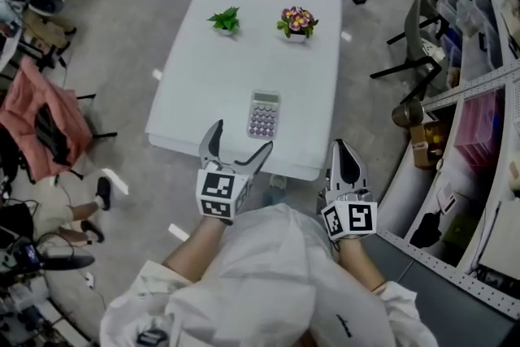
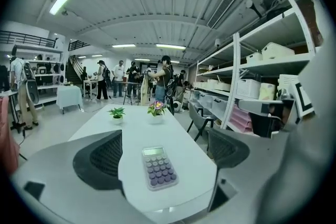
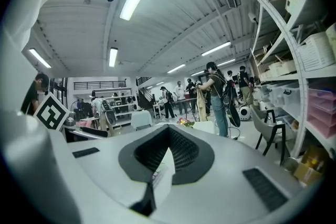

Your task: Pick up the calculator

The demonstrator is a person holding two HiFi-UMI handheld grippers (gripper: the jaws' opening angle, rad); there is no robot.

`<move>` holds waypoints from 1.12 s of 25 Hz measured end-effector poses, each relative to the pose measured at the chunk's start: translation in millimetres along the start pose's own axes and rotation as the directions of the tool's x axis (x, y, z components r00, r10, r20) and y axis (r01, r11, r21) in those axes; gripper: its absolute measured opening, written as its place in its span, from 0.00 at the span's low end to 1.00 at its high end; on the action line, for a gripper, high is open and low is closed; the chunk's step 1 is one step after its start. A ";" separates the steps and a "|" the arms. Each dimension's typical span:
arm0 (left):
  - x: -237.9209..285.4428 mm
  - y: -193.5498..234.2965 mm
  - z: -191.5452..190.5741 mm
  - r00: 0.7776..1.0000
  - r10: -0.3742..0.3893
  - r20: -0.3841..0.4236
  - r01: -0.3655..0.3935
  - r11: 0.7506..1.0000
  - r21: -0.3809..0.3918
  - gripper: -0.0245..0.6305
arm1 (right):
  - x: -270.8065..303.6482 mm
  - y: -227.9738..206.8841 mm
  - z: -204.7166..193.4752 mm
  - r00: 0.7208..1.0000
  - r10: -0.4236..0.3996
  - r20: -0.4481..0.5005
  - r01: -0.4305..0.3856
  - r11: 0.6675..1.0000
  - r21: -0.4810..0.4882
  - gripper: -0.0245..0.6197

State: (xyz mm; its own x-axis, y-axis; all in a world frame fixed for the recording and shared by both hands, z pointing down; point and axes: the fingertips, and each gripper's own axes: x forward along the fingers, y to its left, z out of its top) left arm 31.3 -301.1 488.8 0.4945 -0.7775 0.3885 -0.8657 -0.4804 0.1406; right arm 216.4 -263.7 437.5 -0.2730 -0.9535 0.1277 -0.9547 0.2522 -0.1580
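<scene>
White table [image 1: 213, 77]: calculator [image 1: 264, 114] lengthwise, display [image 1: 266, 98] apparently far end.

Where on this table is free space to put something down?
The table is bare on its left side, from the green plant to the near edge, and between the flowering plant and the calculator. The far end is most crowded.

No word, number or brand can be read anywhere. The calculator [image 1: 263, 114], toward the 6 o'clock edge of the desk [image 1: 203, 85], has keys and a display too small to make out. The cubes on the left tongs [image 1: 243, 136] and right tongs [image 1: 340, 145] bear black-and-white square marker patterns, not letters. A small dark mark on the sleeve [image 1: 357, 321], at 5 o'clock in the head view, is illegible.
</scene>
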 end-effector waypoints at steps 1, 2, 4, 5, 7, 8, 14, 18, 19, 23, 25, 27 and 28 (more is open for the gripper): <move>7.6 0.3 -1.2 1.000 0.005 -0.011 -0.005 1.000 -0.006 0.79 | 7.9 -3.4 -2.3 1.000 0.009 -0.010 -0.009 1.000 0.004 0.06; 14.6 0.7 -2.3 1.000 0.010 -0.019 -0.010 1.000 -0.012 0.79 | 15.5 -6.0 -4.7 1.000 0.019 -0.020 -0.019 1.000 0.006 0.06; 28.5 2.2 -4.4 0.999 0.020 -0.034 -0.020 1.000 -0.015 0.79 | 31.0 -9.8 -10.4 0.998 0.041 -0.038 -0.040 0.999 0.009 0.06; 36.2 2.9 -5.9 0.999 0.022 -0.042 -0.023 1.000 -0.014 0.79 | 38.8 -11.7 -14.0 0.998 0.050 -0.046 -0.050 0.999 0.009 0.06; 50.6 3.1 -10.5 0.998 0.023 -0.061 -0.023 1.000 -0.013 0.79 | 52.7 -15.1 -22.0 0.996 0.064 -0.064 -0.064 0.998 0.012 0.06; 56.3 2.5 -13.1 0.997 0.022 -0.073 -0.023 1.000 -0.013 0.79 | 58.1 -15.9 -25.2 0.995 0.070 -0.073 -0.069 0.998 0.014 0.06; 81.7 5.6 -31.5 0.990 0.032 -0.140 -0.035 0.999 -0.022 0.79 | 79.2 -13.9 -38.9 0.990 0.079 -0.115 -0.079 0.997 0.011 0.06; 98.5 11.3 -46.7 0.982 0.036 -0.183 -0.041 0.999 -0.024 0.79 | 87.5 -17.6 -51.4 0.988 0.054 -0.141 -0.053 0.998 0.014 0.06; 103.0 13.7 -49.9 0.980 0.038 -0.194 -0.043 0.999 -0.024 0.79 | 90.8 -18.6 -54.1 0.988 0.047 -0.148 -0.045 0.999 0.016 0.06; 119.1 14.5 -68.2 0.969 0.029 -0.247 -0.038 0.999 -0.034 0.79 | 99.0 -22.8 -68.7 0.984 0.020 -0.176 -0.017 1.000 0.021 0.06; 125.0 14.0 -78.8 0.961 0.036 -0.273 -0.049 0.998 -0.041 0.79 | 102.3 -24.9 -77.4 0.981 0.013 -0.196 -0.007 0.999 0.032 0.06; 131.4 15.3 -88.1 0.954 0.055 -0.294 -0.071 0.996 -0.044 0.79 | 106.0 -27.2 -86.7 0.977 0.011 -0.214 -0.004 0.999 0.037 0.06; 134.7 16.1 -92.3 0.951 0.065 -0.303 -0.082 0.996 -0.043 0.79 | 107.7 -28.5 -91.6 0.975 0.011 -0.223 -0.002 0.999 0.038 0.06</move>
State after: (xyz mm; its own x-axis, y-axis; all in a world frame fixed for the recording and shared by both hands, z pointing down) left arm 76.9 -376.1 627.4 0.3906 -0.6476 0.6542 -0.9058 -0.3973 0.1475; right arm 203.3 -358.5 545.4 -0.3029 -0.8897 0.3415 -0.9489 0.2481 -0.1952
